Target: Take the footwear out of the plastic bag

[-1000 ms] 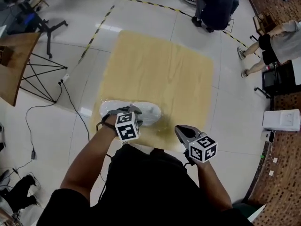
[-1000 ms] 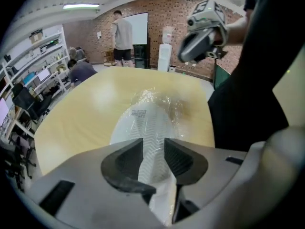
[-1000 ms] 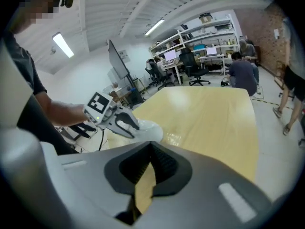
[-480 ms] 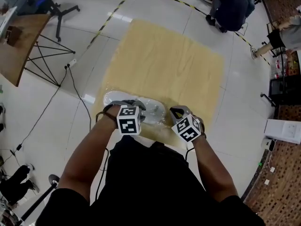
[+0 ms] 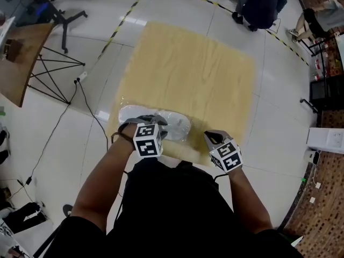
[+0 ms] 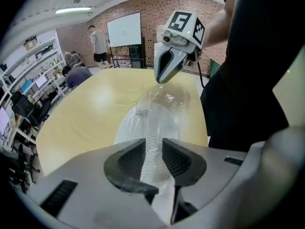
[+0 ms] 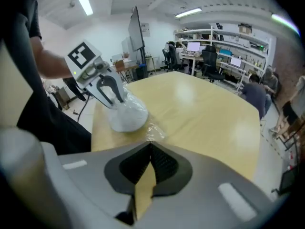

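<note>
White shoe (image 5: pixel 173 125) lies inside its bag (image 6: pixel 164 97) on the bench (image 5: pixel 199 63); left claw (image 5: pixel 153 121) has just been closing on the bag, right claw (image 5: pixel 211 138) clenched at its other end. Removal not yet begun.

The left fingers (image 6: pixel 131 159), having just been closing with the bagged shoe (image 6: pixel 151 123) between them, are hiding its near end; whether they are pressing it is not showing. Print on the bag (image 6: pixel 167 97) beyond them is blurring past reading. The bag's crinkled edge is lying at the tips of the shut right fingers (image 7: pixel 164 163); whether they are pinching it is unclear.
</note>
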{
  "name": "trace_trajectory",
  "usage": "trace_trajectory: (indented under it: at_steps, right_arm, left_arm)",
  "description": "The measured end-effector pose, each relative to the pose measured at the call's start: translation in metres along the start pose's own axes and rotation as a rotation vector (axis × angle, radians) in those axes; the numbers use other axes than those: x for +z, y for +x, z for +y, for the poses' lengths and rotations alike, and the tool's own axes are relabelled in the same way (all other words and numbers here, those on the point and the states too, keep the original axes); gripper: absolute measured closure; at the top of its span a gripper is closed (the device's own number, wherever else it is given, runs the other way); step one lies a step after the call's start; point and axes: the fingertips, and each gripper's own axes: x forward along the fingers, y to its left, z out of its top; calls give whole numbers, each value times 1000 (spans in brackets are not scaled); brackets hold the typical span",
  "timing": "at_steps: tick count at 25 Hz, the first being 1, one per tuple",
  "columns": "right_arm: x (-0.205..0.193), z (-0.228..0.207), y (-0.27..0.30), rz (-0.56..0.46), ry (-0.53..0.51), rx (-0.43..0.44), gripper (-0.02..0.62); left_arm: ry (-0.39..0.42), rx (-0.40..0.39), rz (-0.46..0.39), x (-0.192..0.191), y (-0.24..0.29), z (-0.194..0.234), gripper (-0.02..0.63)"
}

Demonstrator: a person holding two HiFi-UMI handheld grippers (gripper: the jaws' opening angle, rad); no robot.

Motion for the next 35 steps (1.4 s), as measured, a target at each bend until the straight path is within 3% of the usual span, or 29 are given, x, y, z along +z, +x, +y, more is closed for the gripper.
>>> trace_trajectory:
  at_steps: [6, 11, 18, 25, 28, 35]
  right_arm:
    - [6, 56, 19, 0, 34, 154, 549]
    - [-23, 62, 29, 125, -107, 108, 523]
    - [-50, 45, 18, 150, -74, 37, 593]
    - [-48, 39, 16, 139, -82, 21, 592]
    - [-39, 40, 17, 119, -86, 22, 553]
    - [-45, 36, 23, 188, -152, 8, 539]
  left_arm:
    - [52, 50, 14, 5, -2, 2, 499]
    - [23, 78, 16, 5, 0, 10, 511]
    - [-9, 88, 4, 5, 2, 15, 514]
    - [1, 85, 9, 5, 2, 14, 518]
    - [3, 84, 10, 5, 2, 13, 518]
    - [-8, 84, 8, 5, 2, 15, 518]
